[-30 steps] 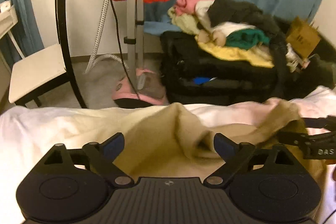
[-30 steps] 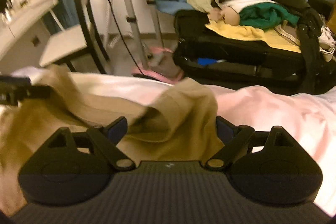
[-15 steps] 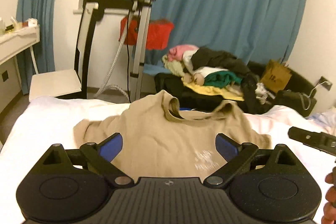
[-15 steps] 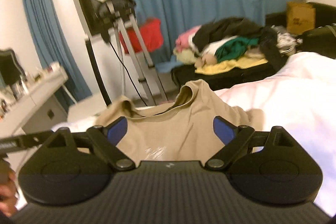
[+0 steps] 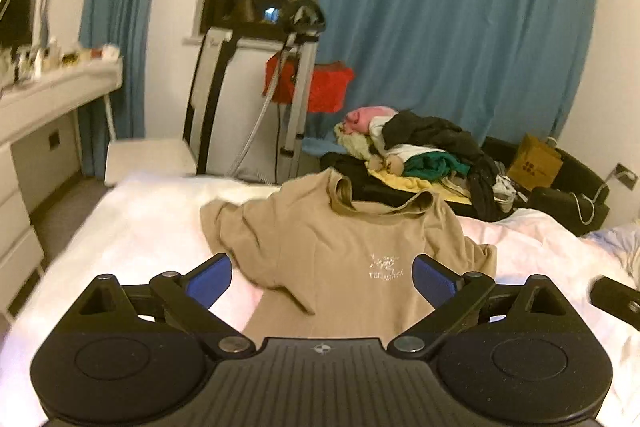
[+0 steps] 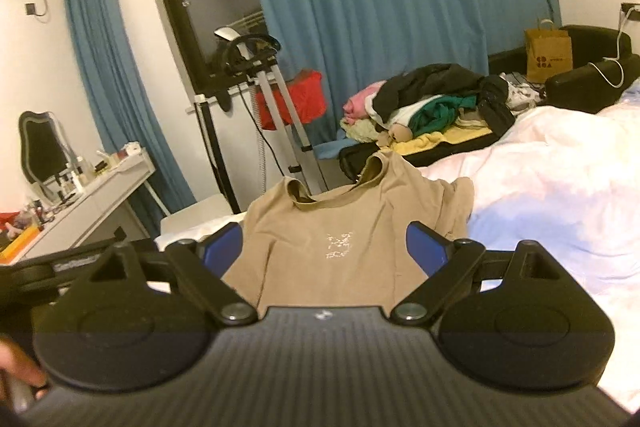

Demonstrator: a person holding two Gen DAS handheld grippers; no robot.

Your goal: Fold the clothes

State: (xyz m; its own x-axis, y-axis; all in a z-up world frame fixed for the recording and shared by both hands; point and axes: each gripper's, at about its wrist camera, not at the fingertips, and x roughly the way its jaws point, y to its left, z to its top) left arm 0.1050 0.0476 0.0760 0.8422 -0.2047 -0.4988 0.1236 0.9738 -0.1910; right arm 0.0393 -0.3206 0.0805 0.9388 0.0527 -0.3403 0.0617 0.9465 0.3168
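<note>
1. Tan T-shirt [image 5: 352,251] is lying logo-up on the white bed [image 5: 136,227] in the left wrist view, spreading out ahead of the left gripper [image 5: 322,277], whose blue-padded fingers are standing wide apart, gripping nothing.
2. Beige cloth is filling the gap ahead of the right gripper [image 6: 324,251] in the right wrist view, its fingers likewise spread and empty, collar pointing away.
</note>
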